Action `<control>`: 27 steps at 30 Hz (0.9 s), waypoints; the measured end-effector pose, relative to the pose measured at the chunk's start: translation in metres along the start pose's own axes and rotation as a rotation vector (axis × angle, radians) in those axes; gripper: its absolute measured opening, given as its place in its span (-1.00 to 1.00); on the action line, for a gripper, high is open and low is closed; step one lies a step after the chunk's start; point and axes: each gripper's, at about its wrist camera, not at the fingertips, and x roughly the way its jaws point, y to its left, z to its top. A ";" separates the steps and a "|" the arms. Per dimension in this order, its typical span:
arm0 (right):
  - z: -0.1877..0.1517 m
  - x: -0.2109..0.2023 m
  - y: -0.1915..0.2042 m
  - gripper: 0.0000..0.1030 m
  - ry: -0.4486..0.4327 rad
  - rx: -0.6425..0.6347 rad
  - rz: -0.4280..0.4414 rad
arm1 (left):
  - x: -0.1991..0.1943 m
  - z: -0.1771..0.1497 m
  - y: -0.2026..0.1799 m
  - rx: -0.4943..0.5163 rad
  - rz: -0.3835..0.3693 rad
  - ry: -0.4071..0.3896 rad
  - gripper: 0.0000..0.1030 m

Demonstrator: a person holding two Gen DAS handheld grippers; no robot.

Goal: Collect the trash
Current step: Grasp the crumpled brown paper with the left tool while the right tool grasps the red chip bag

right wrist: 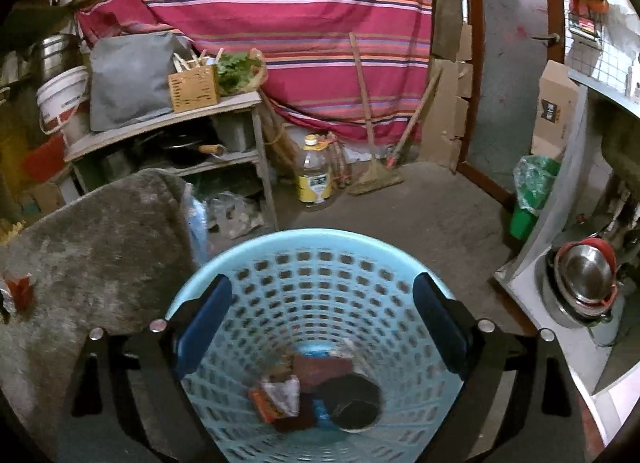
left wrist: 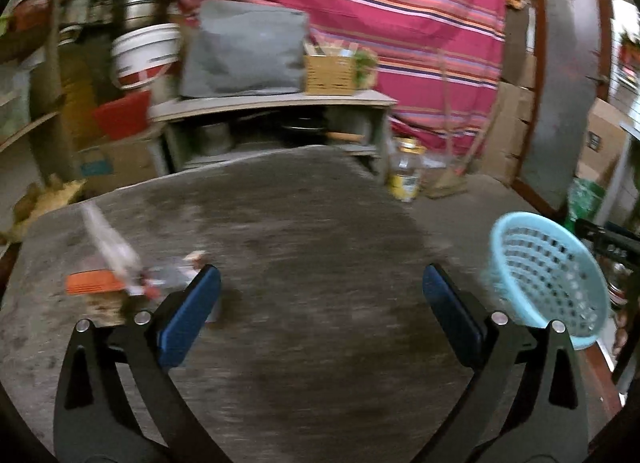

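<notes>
Left gripper (left wrist: 320, 283): jaws spread, empty, above grey tabletop (left wrist: 320, 243).
Right gripper (right wrist: 322, 299): jaws spread, empty, over basket mouth.
Blue basket (right wrist: 320, 247): holds wrappers (right wrist: 280, 397) and dark disc (right wrist: 352, 403).
Table trash (left wrist: 112, 275): blurred, beside the left finger.

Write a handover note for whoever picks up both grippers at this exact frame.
Left gripper: open, empty, over the grey table.
Right gripper: open, empty, above the blue perforated basket, which sits off the table's right edge.
Done: several wrappers and a dark round lid lie in the basket.
Left: blurred wrappers and an orange piece on the table, ahead and to the left of the left gripper.
</notes>
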 end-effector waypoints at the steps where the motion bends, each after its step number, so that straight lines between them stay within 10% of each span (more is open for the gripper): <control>1: 0.001 0.000 0.007 0.75 -0.003 0.000 0.012 | 0.000 -0.001 0.008 -0.007 0.014 0.000 0.89; 11: -0.006 0.005 0.104 0.75 -0.009 -0.136 0.091 | 0.011 -0.017 0.114 -0.107 0.169 0.037 0.89; 27: -0.019 0.013 0.196 0.81 0.052 -0.234 0.221 | 0.064 -0.045 0.197 -0.184 0.191 0.232 0.88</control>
